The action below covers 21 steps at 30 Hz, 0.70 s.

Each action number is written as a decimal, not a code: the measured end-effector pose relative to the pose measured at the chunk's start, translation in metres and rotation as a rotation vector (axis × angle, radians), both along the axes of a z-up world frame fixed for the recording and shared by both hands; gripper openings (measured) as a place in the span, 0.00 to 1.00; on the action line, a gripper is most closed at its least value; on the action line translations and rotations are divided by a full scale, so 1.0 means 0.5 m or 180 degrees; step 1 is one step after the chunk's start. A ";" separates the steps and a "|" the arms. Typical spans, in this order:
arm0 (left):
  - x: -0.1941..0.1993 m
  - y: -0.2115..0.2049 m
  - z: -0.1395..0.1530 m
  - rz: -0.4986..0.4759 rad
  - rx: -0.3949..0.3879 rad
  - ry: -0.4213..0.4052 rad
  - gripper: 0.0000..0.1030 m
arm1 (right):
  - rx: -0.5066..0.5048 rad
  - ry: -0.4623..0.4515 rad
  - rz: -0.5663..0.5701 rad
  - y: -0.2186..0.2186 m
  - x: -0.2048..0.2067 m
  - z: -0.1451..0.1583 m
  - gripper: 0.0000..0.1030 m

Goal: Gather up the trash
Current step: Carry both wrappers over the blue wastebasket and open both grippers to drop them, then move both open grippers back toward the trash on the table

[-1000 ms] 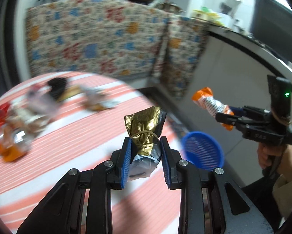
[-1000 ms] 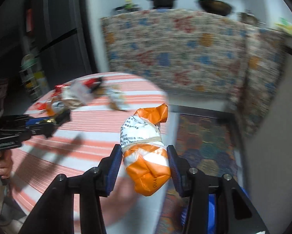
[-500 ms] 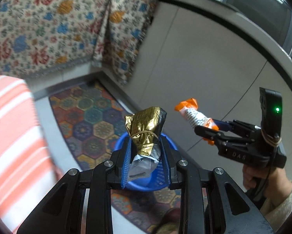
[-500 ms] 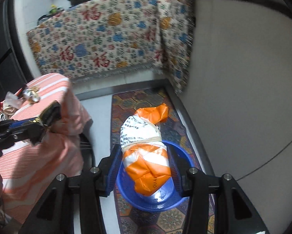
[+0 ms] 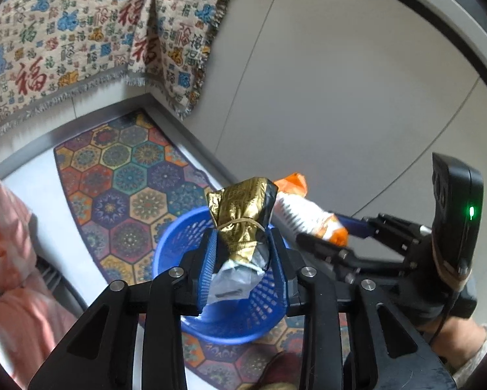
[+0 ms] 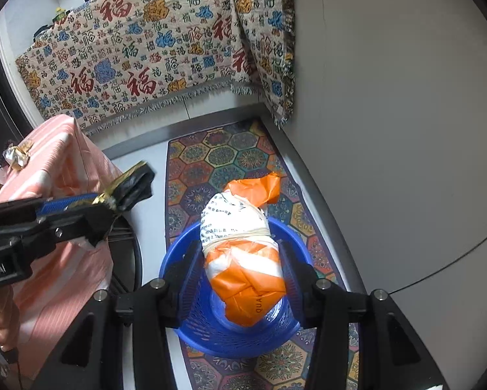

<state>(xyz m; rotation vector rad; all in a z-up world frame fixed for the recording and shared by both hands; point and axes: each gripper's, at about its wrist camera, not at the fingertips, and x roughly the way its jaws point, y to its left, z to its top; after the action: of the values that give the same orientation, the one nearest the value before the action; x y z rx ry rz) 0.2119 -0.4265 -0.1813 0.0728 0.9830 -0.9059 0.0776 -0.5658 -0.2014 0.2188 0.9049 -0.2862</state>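
The left hand-held gripper [image 5: 241,269] squeezes a gold wrapper bundle [image 5: 241,217] right above the blue basket [image 5: 171,243]. The right hand-held gripper [image 6: 243,266] squeezes an orange and white bag [image 6: 243,250] over the same basket, which sits on the colorful rug [image 6: 217,159] at 6 o'clock.

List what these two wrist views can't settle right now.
- Blue basket contents: in the right wrist view the orange-and-white packet covers the bottom; in the left wrist view the gold foil packet does.
- Table trash: cut off by the left edge of the right wrist view, small and blurred.
- Print on both packets: too small to read.
- Exact height of either packet above the basket: fisheye, no side view.
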 end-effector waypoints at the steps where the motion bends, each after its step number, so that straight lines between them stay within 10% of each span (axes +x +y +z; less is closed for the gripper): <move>1: 0.007 -0.007 -0.008 -0.0007 -0.0016 0.0038 0.46 | 0.0017 0.0002 0.0025 -0.002 0.002 -0.007 0.49; 9: 0.024 -0.011 -0.008 0.0052 -0.0078 0.0069 0.56 | -0.0018 0.0002 -0.0005 -0.027 0.007 -0.037 0.58; 21: -0.053 0.194 0.136 0.0254 -0.0155 -0.0433 0.66 | -0.0539 -0.0661 0.0119 0.079 -0.003 0.110 0.61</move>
<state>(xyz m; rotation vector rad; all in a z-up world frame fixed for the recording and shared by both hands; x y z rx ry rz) 0.1852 -0.3294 -0.1135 0.0529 0.8315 -0.8401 0.0762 -0.5264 -0.1462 0.0730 0.6748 -0.2981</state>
